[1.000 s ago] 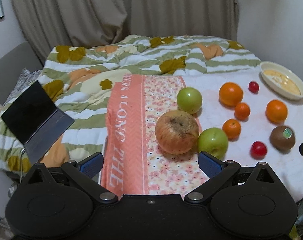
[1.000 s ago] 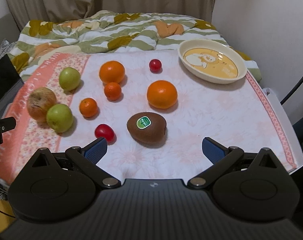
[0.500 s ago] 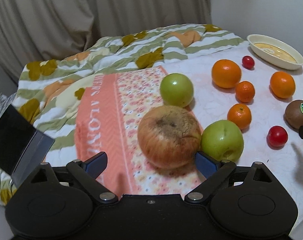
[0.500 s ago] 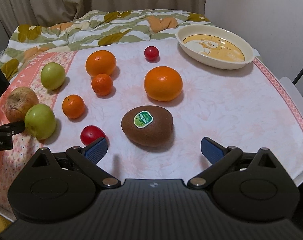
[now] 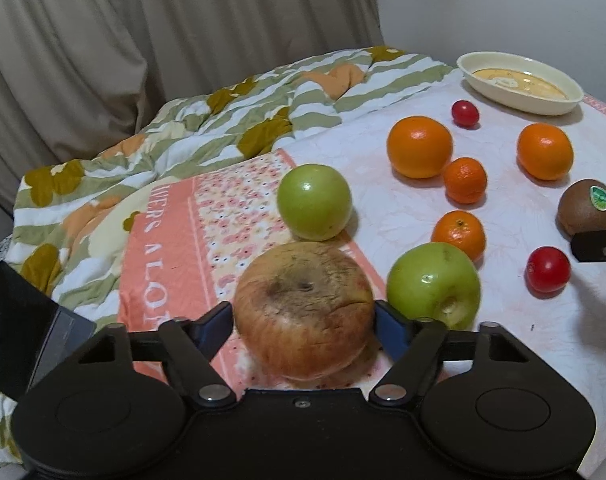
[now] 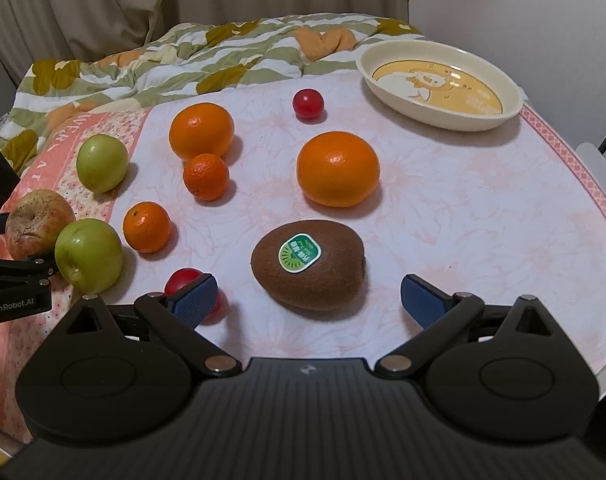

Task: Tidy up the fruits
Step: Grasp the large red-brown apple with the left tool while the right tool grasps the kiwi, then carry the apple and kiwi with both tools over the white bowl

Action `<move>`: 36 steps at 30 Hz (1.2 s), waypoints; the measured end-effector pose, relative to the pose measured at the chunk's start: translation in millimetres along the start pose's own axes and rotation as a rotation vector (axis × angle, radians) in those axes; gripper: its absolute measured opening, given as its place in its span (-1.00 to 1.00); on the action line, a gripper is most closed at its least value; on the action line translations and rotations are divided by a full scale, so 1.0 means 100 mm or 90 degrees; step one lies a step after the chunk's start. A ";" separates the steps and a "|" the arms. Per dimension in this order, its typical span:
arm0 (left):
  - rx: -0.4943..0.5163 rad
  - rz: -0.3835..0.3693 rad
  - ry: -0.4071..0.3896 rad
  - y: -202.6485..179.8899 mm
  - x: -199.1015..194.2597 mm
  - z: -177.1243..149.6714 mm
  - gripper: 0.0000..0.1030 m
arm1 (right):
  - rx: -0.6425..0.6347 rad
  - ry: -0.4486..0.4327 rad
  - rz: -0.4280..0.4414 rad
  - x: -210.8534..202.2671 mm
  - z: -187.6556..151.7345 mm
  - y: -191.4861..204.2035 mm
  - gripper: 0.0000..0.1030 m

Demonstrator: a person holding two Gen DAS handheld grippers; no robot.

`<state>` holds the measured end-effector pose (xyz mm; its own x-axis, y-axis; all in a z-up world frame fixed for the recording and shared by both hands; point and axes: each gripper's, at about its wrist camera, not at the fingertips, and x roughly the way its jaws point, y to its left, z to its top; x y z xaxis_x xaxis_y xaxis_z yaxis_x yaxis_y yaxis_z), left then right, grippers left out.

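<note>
Near left edge of bench: the wrinkled apple (image 5: 305, 312) sits between the pads of my left tool (image 5: 303, 326), on the pink flowered cloth (image 5: 239, 216).
Left tool state: jaws closing around the wrinkled apple; both blue pads look to be at its flanks, but I cannot tell whether they press yet.
Right tool state: my right tool (image 6: 309, 300) stands wide, nothing between the pads; the kiwi (image 6: 307, 264) lies just ahead of it, off centre toward the left pad.
Neighbours: a green apple (image 5: 433, 284) sits just right of the wrinkled apple, close behind the right pad; a second green apple (image 5: 314, 201) lies just beyond.
Other fruit: two oranges, two mandarins and two small red fruits are spread across the bench to the right.
Likely target: the cream dish (image 6: 439, 84) at the far right corner, empty; this is my guess from the task.
Step in hand: taking hold of the wrinkled apple.
Doing it well: I would close slowly and evenly at the widest girth, as the skin looks soft and bruised.
Watch: the right pad could nudge the near green apple and set it rolling.
Lift: I would go straight up before travelling, to clear the neighbours.
</note>
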<state>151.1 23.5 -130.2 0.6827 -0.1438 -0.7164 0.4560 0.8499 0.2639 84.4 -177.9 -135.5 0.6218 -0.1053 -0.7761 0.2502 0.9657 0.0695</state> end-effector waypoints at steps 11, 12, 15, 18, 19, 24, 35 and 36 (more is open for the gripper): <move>-0.022 -0.003 -0.005 0.02 -0.03 -0.03 0.50 | 0.023 -0.011 0.013 0.10 0.05 -0.01 0.91; -0.025 -0.002 -0.004 0.03 -0.03 -0.04 0.50 | 0.025 -0.009 0.015 0.11 0.06 -0.01 0.87; -0.030 0.004 -0.001 0.04 -0.05 -0.07 0.50 | 0.029 -0.001 0.016 0.14 0.06 -0.01 0.69; -0.043 0.008 0.000 0.07 -0.08 -0.09 0.50 | 0.018 -0.003 0.005 0.15 0.06 -0.01 0.56; -0.047 0.009 0.000 0.08 -0.09 -0.10 0.50 | 0.018 -0.002 0.007 0.15 0.06 -0.01 0.56; -0.067 0.018 -0.013 0.12 -0.19 -0.10 0.50 | 0.018 -0.001 0.013 0.12 0.06 -0.03 0.55; -0.119 0.037 -0.052 0.10 -0.66 0.08 0.50 | -0.002 -0.037 0.032 -0.27 0.18 -0.10 0.55; -0.124 0.040 -0.055 0.08 -0.72 0.11 0.50 | -0.004 -0.041 0.034 -0.32 0.20 -0.12 0.55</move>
<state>111.9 35.2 -69.9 0.7570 -0.1231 -0.6417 0.2975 0.9393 0.1708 76.2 -190.7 -98.8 0.6812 -0.0679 -0.7289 0.2099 0.9720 0.1056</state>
